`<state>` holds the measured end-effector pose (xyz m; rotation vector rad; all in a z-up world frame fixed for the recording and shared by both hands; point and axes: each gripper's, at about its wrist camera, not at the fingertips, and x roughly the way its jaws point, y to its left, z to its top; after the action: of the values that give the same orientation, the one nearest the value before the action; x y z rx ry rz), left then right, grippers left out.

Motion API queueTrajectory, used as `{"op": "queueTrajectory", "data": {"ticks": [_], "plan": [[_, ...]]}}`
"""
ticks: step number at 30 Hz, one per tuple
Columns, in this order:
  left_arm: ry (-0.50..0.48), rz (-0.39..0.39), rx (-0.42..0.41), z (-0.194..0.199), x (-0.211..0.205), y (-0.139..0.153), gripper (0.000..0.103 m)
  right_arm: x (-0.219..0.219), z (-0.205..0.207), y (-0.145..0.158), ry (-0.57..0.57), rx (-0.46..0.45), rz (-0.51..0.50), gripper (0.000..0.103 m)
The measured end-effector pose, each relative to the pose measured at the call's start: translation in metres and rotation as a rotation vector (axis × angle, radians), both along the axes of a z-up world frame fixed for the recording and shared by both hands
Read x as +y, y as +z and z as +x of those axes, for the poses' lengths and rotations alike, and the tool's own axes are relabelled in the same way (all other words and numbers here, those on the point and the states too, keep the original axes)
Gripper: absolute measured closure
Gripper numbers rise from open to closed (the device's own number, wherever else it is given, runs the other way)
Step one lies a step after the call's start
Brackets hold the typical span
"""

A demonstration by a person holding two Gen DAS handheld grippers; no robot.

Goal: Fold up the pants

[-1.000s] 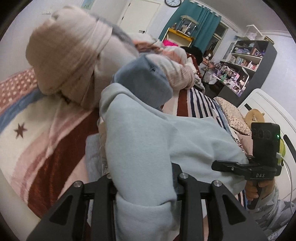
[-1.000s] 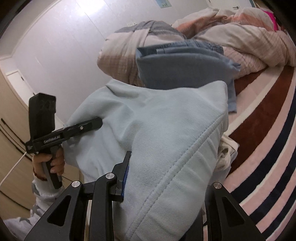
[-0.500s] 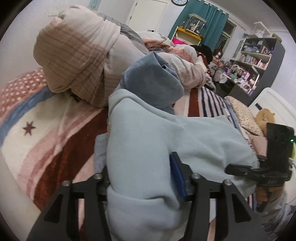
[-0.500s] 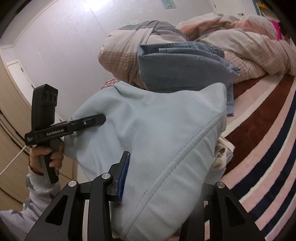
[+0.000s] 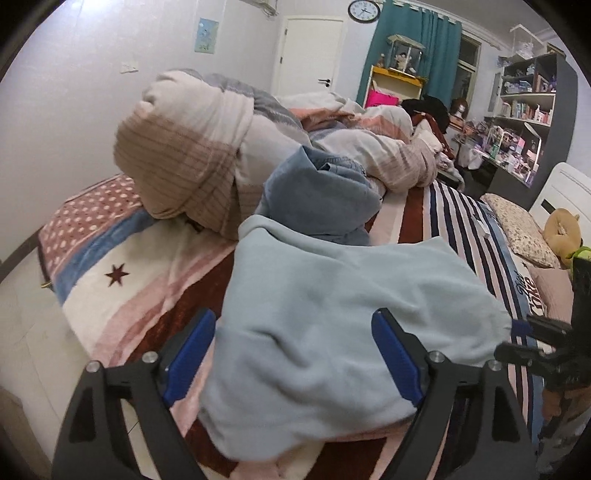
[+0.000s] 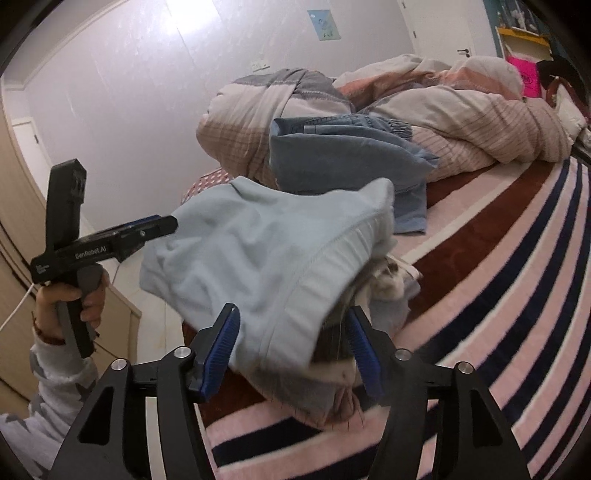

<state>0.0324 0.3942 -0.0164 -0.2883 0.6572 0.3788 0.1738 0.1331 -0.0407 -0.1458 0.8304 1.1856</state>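
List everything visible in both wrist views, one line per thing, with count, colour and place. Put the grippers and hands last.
light blue pants: 1, pale blue, folded on the bed edge, between both grippers' open fingers
denim garment: 1, blue, folded, behind the pants
duvet: 1, beige, pink and grey, bundled along the wall side
bed blanket: 1, striped red, pink, navy and white, under everything
floral pillow: 1, beige, far right of the bed
wall clock: 1, white face, above the door
curtain: 1, teal, by the window
bookshelf: 1, dark grey, right wall
left gripper: 1, black with blue pads, open
right gripper: 1, black with blue pads, open
left hand: 1, holding the left gripper's handle
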Motion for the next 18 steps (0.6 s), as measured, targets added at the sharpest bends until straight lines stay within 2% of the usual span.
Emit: {"op": "queueTrajectory", "data": {"ticks": [4,7,11,18], "plan": [[-0.014,0.017,-0.01,-0.014,-0.027,0.007,0.015,-0.024,-0.015,0.002,-0.031,-0.008,0.008,0.039],[-0.027,0.035,-0.017,-0.021,-0.05,0.013,0.014,-0.045,-0.025,0.007,-0.061,-0.029,0.025,0.033],[-0.061,0.048,-0.052,-0.027,-0.087,0.024,0.009,-0.082,-0.041,0.015,-0.111,-0.085,0.037,0.021],[-0.169,0.087,-0.116,-0.026,-0.169,0.042,0.005,-0.161,-0.074,0.03,-0.24,-0.193,0.043,0.009]]}}
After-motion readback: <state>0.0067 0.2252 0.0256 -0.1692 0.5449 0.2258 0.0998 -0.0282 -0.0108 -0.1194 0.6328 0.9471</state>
